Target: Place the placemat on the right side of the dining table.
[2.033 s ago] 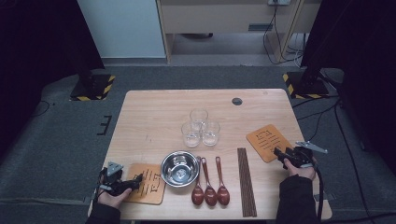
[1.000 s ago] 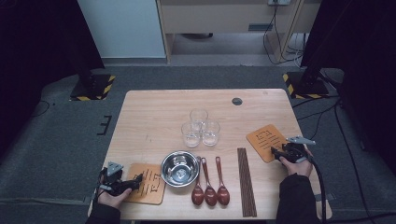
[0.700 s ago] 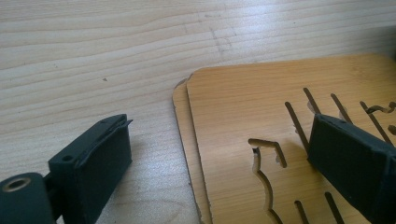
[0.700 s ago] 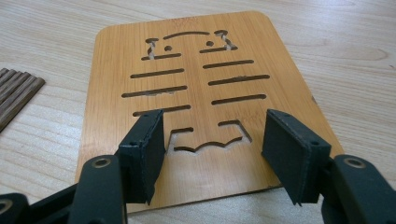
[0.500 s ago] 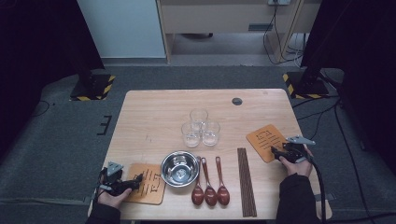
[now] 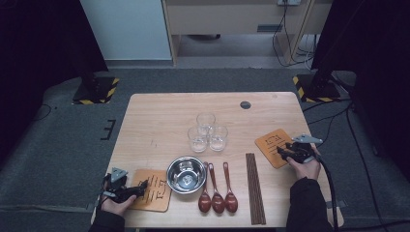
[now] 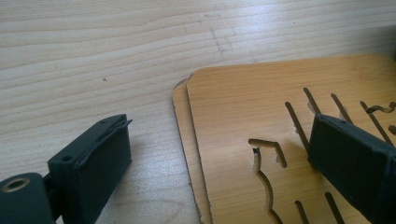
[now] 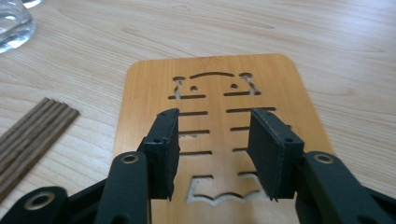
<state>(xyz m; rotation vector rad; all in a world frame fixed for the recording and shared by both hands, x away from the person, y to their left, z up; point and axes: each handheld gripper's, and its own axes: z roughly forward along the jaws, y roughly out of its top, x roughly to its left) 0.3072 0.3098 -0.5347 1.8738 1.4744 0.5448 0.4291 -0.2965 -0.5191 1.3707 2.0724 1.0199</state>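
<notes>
Two thin wooden coasters are the things in hand: one (image 6: 271,145) lies flat near the table's (image 6: 159,121) right edge, just under the right gripper (image 6: 285,153), and a pair stacked on each other (image 7: 261,140) sits at the near left corner by the left gripper (image 6: 138,188). In the right gripper view that gripper's jaws have just been closing, yet they stand apart above the slotted board (image 8: 215,93), pressing on nothing. The left gripper gapes wide, straddling the stack's corner. Each coaster looks light, stiff and smooth, lying flush on the wood, so I judge an edge or corner pinch best; the slots could snag a pad
</notes>
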